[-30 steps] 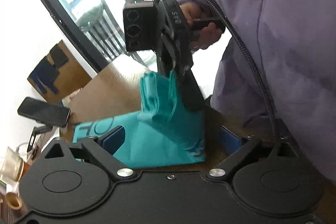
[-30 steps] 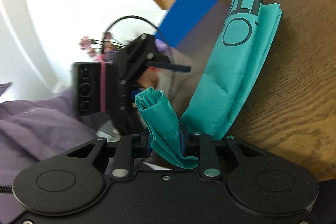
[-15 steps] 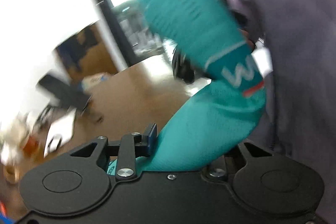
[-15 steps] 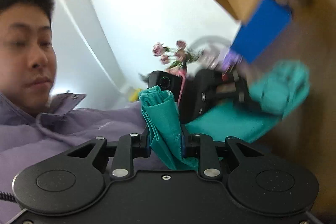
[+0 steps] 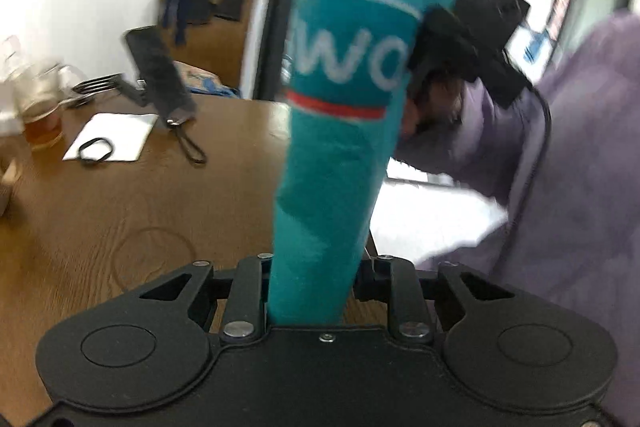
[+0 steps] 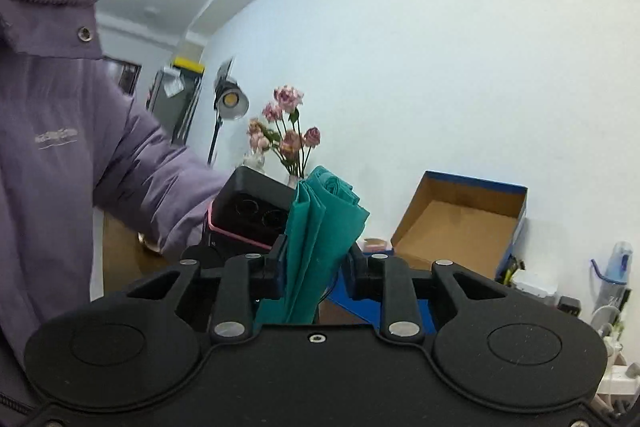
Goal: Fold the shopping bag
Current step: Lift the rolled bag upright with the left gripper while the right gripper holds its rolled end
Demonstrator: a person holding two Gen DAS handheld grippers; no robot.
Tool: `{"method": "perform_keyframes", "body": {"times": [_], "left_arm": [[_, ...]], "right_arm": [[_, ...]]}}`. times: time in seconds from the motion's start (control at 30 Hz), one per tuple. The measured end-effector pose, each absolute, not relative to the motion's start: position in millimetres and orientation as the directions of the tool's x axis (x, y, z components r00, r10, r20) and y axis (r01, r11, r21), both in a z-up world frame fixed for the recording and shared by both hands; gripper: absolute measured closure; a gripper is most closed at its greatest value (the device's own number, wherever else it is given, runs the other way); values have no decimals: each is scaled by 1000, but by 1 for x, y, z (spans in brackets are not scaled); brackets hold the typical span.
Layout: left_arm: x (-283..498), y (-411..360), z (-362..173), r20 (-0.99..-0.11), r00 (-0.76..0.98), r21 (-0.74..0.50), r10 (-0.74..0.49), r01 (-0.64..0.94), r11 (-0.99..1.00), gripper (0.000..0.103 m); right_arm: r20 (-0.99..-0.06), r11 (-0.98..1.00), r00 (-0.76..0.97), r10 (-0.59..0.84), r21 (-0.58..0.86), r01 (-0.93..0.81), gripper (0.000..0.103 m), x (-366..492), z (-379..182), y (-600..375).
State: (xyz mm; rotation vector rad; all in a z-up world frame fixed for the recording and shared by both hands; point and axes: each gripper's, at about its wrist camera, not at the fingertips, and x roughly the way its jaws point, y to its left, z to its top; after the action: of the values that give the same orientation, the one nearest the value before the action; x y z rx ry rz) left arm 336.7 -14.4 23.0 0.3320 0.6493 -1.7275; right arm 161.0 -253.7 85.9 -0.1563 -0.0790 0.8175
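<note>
The teal shopping bag (image 5: 340, 147) hangs in the air as a long bunched strip with white lettering, stretched up from my left gripper (image 5: 312, 279). The left jaws are closing, with the bag's lower end pinched between them. The strip runs up to the right gripper's black body (image 5: 468, 39), held by a hand (image 5: 436, 99). In the right wrist view my right gripper (image 6: 314, 267) is closing on a folded wad of the bag (image 6: 320, 223), which stands up between its fingers. The left gripper's camera block (image 6: 252, 211) sits just behind it.
A wooden table (image 5: 120, 227) lies below, bearing a phone on a stand (image 5: 156, 67), a glass of amber drink (image 5: 42, 123) and white paper (image 5: 116, 141). A person's purple jacket (image 5: 580, 187) fills the right. An open cardboard box (image 6: 460, 223) and flowers (image 6: 286, 135) stand by the wall.
My left gripper went from open to closed on the bag. Both grippers rose and rolled, lifting the bag off the table and stretching it between them.
</note>
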Motion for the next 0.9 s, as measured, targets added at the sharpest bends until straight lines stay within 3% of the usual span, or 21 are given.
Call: {"method": "perform_keyframes", "body": {"times": [0.1,0.2,0.27,0.37,0.53,0.67,0.73,0.9], "left_arm": [[333,-11,25,-500,-238,-231,-833,963,-136,76],[327,-8,29,-450,-216,-208,-867,969,-134,66],[328,-6,35,-398,-213,-225,-893,966,-130,66],[331,-4,42,-308,-188,-244,-933,963,-113,68],[330,7,54,-221,-207,-301,-953,944,-135,82],[323,14,61,-236,-136,-241,-962,967,-77,89],[317,12,63,-285,-61,-187,-956,982,-8,91],[314,30,68,-292,218,-83,-931,964,252,92]], "right_arm": [[49,671,669,741,-98,-735,76,166,84,-256],[59,658,655,753,-39,-752,78,173,81,-256],[68,651,649,757,3,-759,79,178,77,-262],[90,635,639,764,66,-770,80,188,71,-271],[105,578,591,799,133,-805,81,201,64,-294],[79,525,541,837,162,-836,80,219,63,-302],[39,489,503,863,178,-854,78,230,63,-301],[-55,564,566,822,207,-799,60,246,62,-314]]}}
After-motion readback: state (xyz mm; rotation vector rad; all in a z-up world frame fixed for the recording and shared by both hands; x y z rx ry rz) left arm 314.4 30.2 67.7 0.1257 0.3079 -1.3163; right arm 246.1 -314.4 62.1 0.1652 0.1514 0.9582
